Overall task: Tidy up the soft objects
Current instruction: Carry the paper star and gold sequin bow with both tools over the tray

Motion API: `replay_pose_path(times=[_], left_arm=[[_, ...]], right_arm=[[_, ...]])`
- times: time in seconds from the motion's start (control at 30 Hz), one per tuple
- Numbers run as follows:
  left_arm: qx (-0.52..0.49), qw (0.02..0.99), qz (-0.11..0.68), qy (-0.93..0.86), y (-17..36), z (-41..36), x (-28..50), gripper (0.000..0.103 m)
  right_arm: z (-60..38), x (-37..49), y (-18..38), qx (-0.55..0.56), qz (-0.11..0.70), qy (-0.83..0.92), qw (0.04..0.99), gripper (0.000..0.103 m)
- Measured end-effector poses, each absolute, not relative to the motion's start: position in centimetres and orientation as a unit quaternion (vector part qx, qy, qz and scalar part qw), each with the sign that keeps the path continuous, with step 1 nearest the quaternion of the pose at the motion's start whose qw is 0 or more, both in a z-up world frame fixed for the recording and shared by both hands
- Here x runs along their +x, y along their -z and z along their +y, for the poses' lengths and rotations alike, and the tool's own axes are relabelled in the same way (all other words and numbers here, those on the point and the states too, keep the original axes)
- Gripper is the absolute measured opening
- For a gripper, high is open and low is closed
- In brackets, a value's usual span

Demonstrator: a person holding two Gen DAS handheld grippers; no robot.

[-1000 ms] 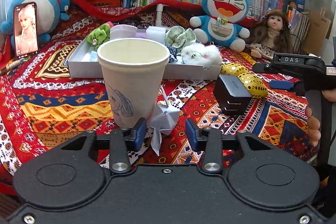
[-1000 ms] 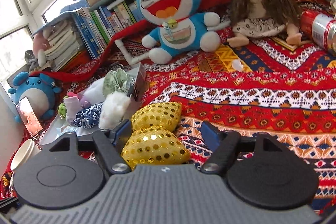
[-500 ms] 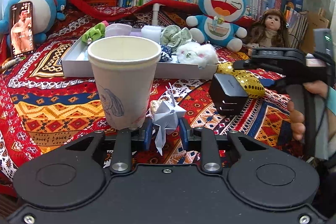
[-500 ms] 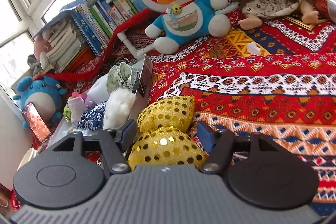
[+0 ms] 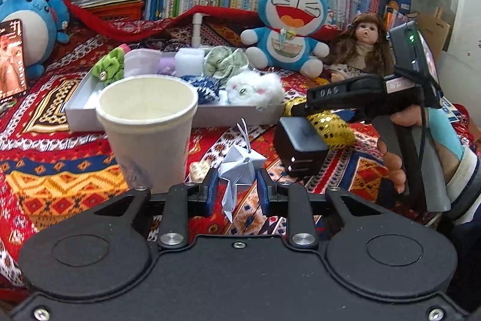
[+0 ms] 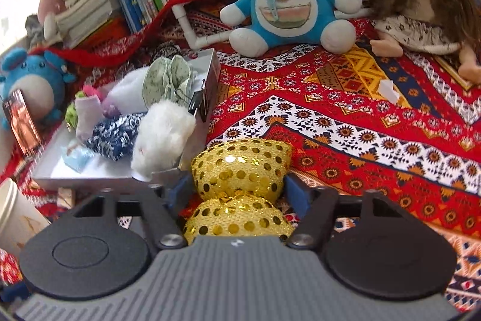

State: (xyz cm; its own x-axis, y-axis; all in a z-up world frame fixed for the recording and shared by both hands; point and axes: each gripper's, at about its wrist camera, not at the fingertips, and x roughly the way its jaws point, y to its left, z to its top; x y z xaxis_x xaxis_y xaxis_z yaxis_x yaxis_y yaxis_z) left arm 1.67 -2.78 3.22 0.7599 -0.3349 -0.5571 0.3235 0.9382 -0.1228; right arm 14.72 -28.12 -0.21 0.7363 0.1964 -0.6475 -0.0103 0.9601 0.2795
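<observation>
Gold bow (image 6: 240,170): cloth covered in glossy sequins. Paper cup (image 5: 147,125): matt, off-white. Folded paper figure (image 5: 240,167): smooth, pale, creased. Black charger block (image 5: 300,146): matt plastic. Tray (image 5: 84,110): smooth white card or plastic, cannot be told. White toy (image 6: 162,137): fluffy fur. Patterned cloth (image 6: 360,122): woven, matt. Gripper bodies: matt black plastic, metal screws.

Black left gripper (image 5: 236,188) with blue finger pads (image 5: 212,185), round discs, silver screws. Right gripper (image 6: 237,191) with ribbed grey body, "DAS" lettering, green light, black cable. Right hand (image 5: 399,152) in teal-and-white sleeve.
</observation>
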Motion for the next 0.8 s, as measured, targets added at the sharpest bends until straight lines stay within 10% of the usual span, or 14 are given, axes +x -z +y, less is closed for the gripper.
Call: replay_pose_path(times=[0.8], left_arm=[[-0.057, 0.958, 0.216, 0.179, -14.7, 2.1, 8.7, 0.026]], right_arm=[[-29.3, 13.3, -8.1, 0.180, 0.237, -0.080, 0.951, 0.056]])
